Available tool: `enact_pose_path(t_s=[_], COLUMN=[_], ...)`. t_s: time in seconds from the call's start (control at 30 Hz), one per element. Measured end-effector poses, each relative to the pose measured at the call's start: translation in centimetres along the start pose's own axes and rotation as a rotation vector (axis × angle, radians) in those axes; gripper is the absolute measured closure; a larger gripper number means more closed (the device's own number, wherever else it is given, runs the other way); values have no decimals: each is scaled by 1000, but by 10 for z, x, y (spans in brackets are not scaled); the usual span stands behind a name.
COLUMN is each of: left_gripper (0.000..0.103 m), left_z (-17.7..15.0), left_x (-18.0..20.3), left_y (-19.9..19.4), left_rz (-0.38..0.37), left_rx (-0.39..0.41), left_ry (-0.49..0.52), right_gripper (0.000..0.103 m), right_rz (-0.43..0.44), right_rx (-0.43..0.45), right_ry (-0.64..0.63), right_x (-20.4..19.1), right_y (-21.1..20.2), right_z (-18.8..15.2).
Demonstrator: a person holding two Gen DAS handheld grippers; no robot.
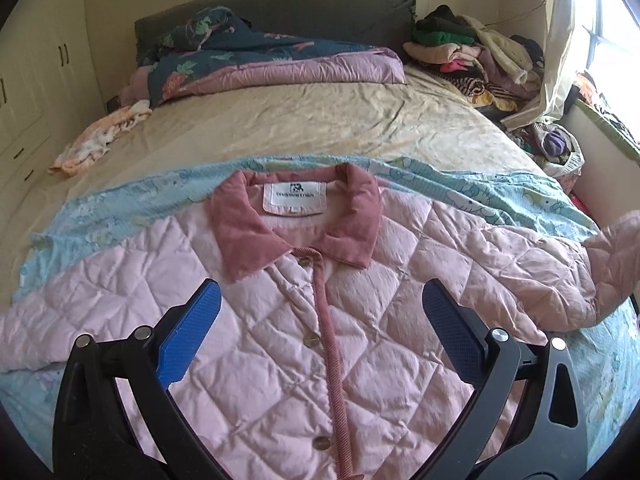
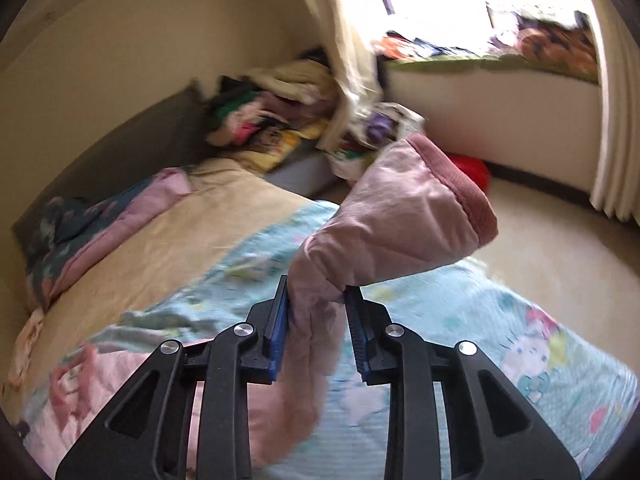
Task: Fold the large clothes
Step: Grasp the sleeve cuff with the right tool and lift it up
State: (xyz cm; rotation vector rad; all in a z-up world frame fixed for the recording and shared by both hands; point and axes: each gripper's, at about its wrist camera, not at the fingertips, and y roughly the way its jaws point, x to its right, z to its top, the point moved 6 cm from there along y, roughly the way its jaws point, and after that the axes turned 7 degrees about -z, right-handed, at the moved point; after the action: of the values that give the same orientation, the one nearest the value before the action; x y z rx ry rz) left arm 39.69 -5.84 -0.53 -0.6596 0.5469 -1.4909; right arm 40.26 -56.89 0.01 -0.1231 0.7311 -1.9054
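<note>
A pink quilted jacket (image 1: 280, 320) with a dusty-rose collar (image 1: 296, 224) lies face up and buttoned on a light blue cartoon-print blanket (image 1: 500, 196). My left gripper (image 1: 320, 300) hovers above its chest, open, blue pads wide apart with nothing between them. In the right wrist view my right gripper (image 2: 316, 300) is shut on the jacket's sleeve (image 2: 392, 224) near the cuff. The sleeve is lifted off the blanket (image 2: 500, 340), and its rose cuff (image 2: 468, 196) sticks up beyond the fingers. That raised sleeve (image 1: 612, 256) shows at the right edge of the left wrist view.
The bed (image 1: 320, 120) has a beige sheet, a folded floral quilt (image 1: 272, 64) at the headboard and a heap of clothes (image 1: 472, 56) at the far right corner. A small orange-white cloth (image 1: 96, 140) lies at the left. Cupboards (image 1: 36, 80) stand left, a window and curtain (image 2: 440, 20) right.
</note>
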Motion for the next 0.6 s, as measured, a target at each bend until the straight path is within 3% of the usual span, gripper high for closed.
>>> enact_pose_path(t_s=[0.27, 0.6], left_gripper=[8, 8], left_z=[5, 8], left_x=[-13, -44], left_y=[-28, -53], left_rz=[0, -9], left_rx=[35, 56], left_ry=[18, -16], right_gripper=[78, 79], right_rz=[93, 202], right_rx=[73, 93], right_ry=[-159, -275], right_x=[-77, -157], right_y=[-50, -97], right_z=[17, 10])
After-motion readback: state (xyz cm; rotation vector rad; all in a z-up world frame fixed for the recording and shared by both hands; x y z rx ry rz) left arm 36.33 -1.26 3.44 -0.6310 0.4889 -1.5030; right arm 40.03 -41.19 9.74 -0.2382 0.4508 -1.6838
